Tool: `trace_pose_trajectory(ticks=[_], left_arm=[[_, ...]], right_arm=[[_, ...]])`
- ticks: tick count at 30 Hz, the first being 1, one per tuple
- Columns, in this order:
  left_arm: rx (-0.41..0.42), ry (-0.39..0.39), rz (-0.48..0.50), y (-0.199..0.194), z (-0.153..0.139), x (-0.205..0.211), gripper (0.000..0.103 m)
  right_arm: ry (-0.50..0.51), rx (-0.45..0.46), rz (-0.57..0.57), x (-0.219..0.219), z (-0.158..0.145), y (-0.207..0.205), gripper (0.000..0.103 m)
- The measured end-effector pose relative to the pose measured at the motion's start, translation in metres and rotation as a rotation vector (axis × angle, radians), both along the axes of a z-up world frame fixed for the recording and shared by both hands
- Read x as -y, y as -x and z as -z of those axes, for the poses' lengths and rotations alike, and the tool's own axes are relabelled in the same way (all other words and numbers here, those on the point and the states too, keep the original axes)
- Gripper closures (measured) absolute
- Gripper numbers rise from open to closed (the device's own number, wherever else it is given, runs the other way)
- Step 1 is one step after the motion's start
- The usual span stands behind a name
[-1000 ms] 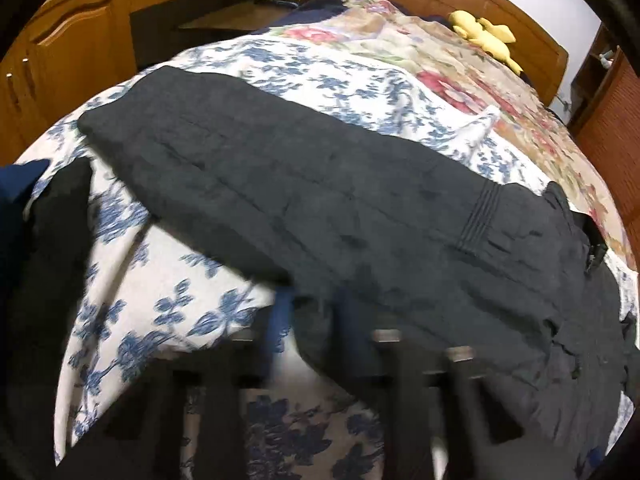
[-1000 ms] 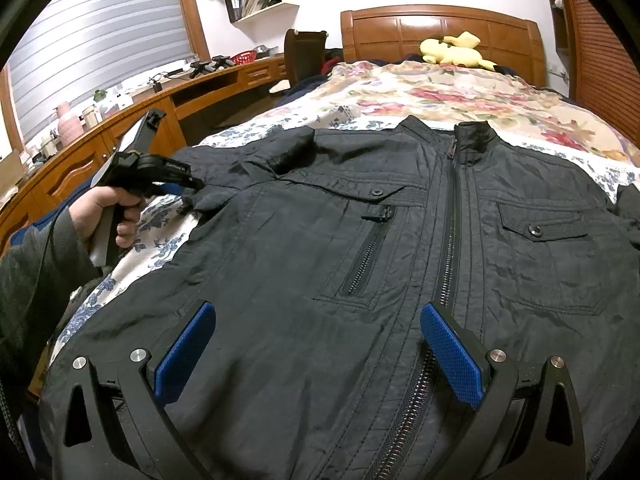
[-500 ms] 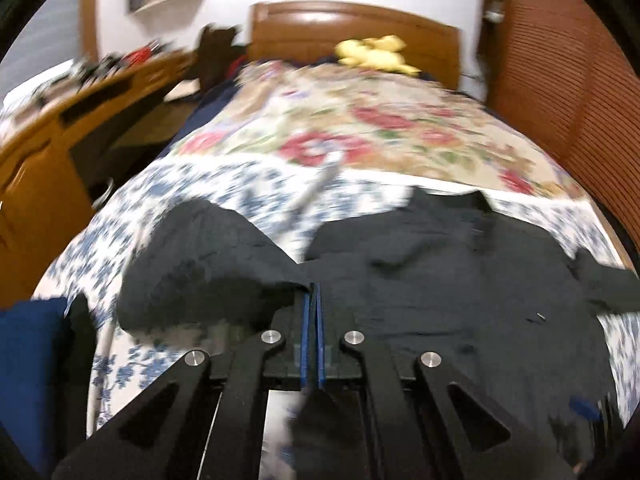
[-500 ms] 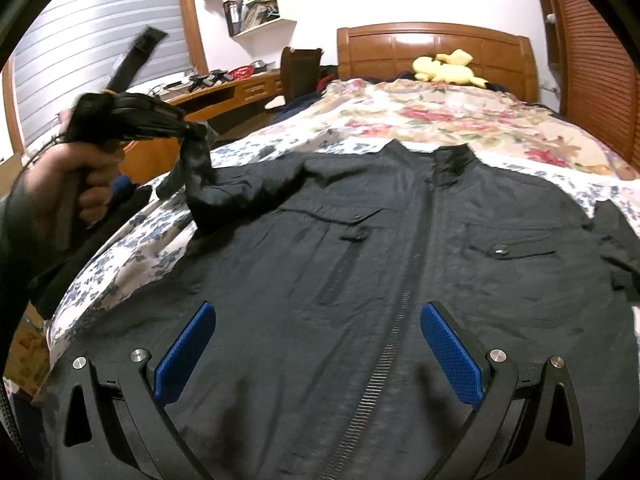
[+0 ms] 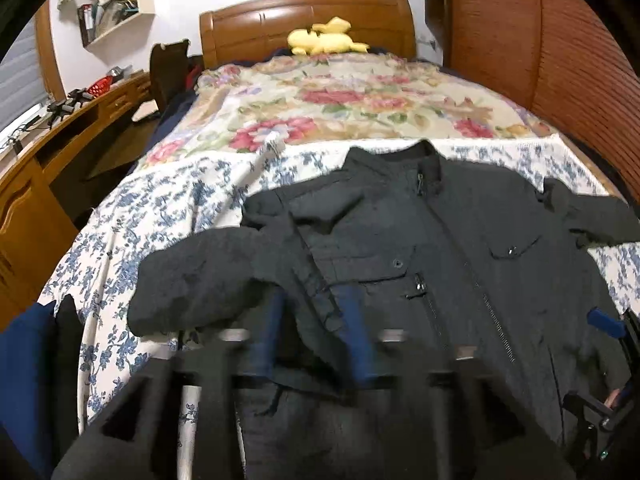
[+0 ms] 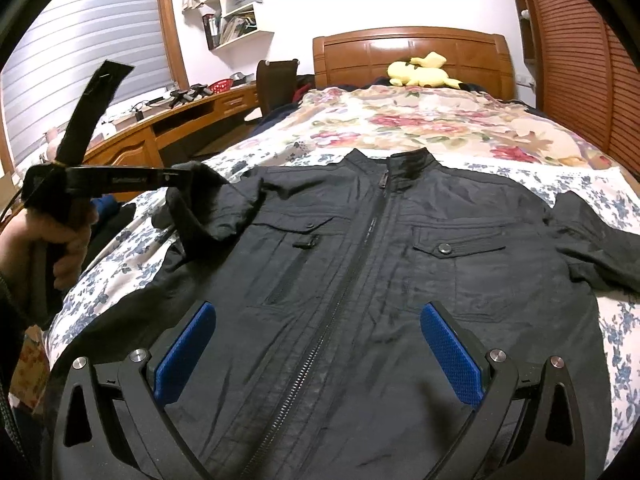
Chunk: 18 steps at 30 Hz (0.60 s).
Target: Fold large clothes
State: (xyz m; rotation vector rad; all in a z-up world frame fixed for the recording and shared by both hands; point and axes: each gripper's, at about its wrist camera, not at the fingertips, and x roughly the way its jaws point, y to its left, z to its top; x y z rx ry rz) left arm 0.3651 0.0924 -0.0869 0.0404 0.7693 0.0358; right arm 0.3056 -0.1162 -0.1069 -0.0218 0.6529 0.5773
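Observation:
A black zip jacket (image 6: 400, 260) lies face up on the blue-flowered sheet (image 6: 288, 152), collar toward the headboard. Its left sleeve (image 6: 200, 208) is lifted and folded in over the chest. My left gripper (image 5: 314, 332) hovers over that sleeve (image 5: 200, 280); its jaws are opening, and a strip of cuff still lies between the parted blue pads (image 5: 356, 340). In the right wrist view a hand holds the left gripper (image 6: 180, 176) at the sleeve's end. My right gripper (image 6: 316, 312) stands wide open above the jacket's lower front, with nothing between its pads.
A yellow plush toy (image 6: 420, 72) lies by the wooden headboard (image 6: 408, 52). A flowered quilt (image 6: 420, 120) covers the far half of the bed. A wooden desk (image 6: 160, 128) and chair (image 6: 276, 84) run along the left; a slatted wardrobe (image 6: 580, 60) stands on the right. Dark blue cloth (image 5: 24, 360) hangs at the bed's left edge.
The left gripper lifted the sleeve off the sheet and carried it in toward the jacket's chest, then its shut jaws parted. The right gripper stayed open, hardly moving.

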Motion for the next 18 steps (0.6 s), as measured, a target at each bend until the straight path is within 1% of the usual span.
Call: trace_pose_trajectory(ticks=[1, 2, 3, 6, 8, 10, 13, 18], left_arm=[[0.015, 0.003, 0.002, 0.003, -0.004, 0.001, 0.041], [0.029, 0.007, 0.005, 0.006, -0.008, 0.001, 0.027], [0.047, 0.013, 0.01, 0.009, -0.012, 0.001, 0.023], [0.086, 0.009, 0.013, 0.018, -0.026, -0.003, 0.023], [0.107, -0.01, 0.002, 0.021, -0.032, -0.011, 0.023], [0.112, -0.025, -0.018, 0.02, -0.033, -0.023, 0.023], [0.088, -0.036, -0.063, 0.012, -0.023, -0.047, 0.023], [0.033, -0.056, -0.164, -0.009, 0.014, -0.096, 0.023]], right_arm=[[0.001, -0.001, -0.001, -0.002, 0.001, 0.001, 0.001], [0.001, -0.003, -0.002, -0.003, 0.001, -0.002, 0.001], [0.0, -0.004, -0.005, -0.005, 0.002, -0.003, 0.001], [0.003, -0.005, -0.012, 0.001, 0.003, -0.001, 0.001], [0.002, -0.008, -0.017, 0.002, 0.002, -0.002, 0.001], [0.005, -0.007, -0.02, 0.0, 0.002, -0.003, 0.001], [0.013, -0.008, -0.027, -0.004, 0.004, -0.004, 0.001], [0.031, -0.016, -0.033, -0.005, 0.009, -0.006, 0.001]])
